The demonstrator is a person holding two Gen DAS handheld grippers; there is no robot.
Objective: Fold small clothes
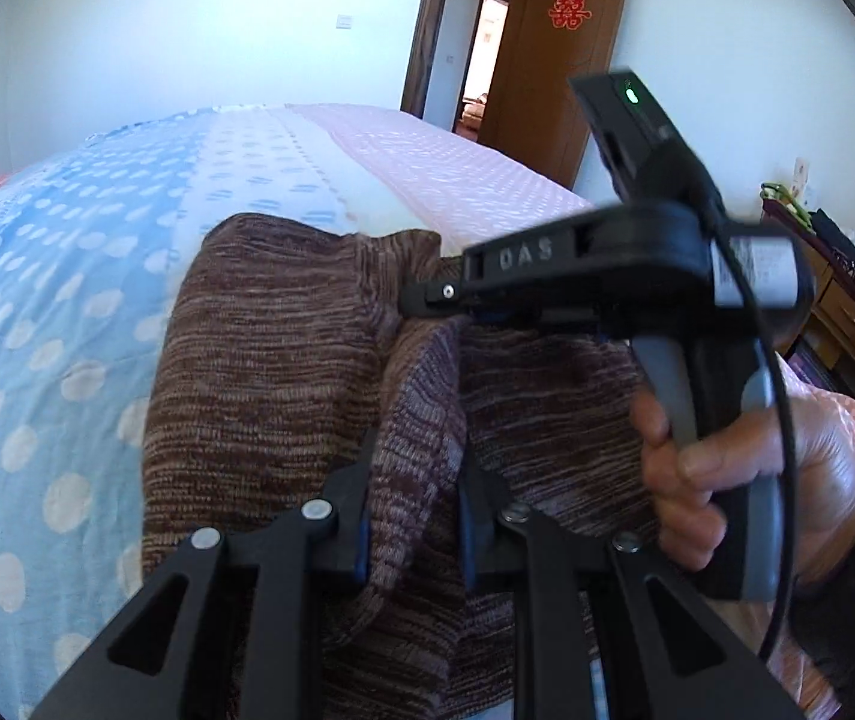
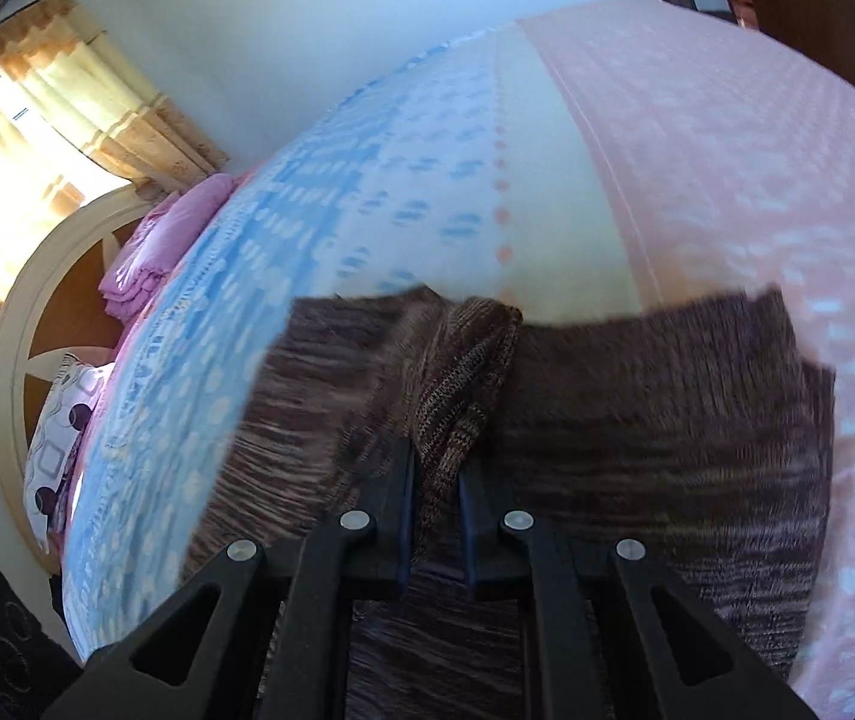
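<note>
Brown knit garment [image 1: 259, 348] over dotted bedsheet [image 1: 37, 300]

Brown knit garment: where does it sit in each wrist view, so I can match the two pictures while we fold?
Left wrist view: the brown knit garment fills the lower centre, pinched by the left gripper and, further up, by the right gripper.
Right wrist view: the garment spans the lower centre and right, a fold of it clamped in the right gripper.
Shared landmark: the dotted blue and pink bedspread beneath it.
</note>
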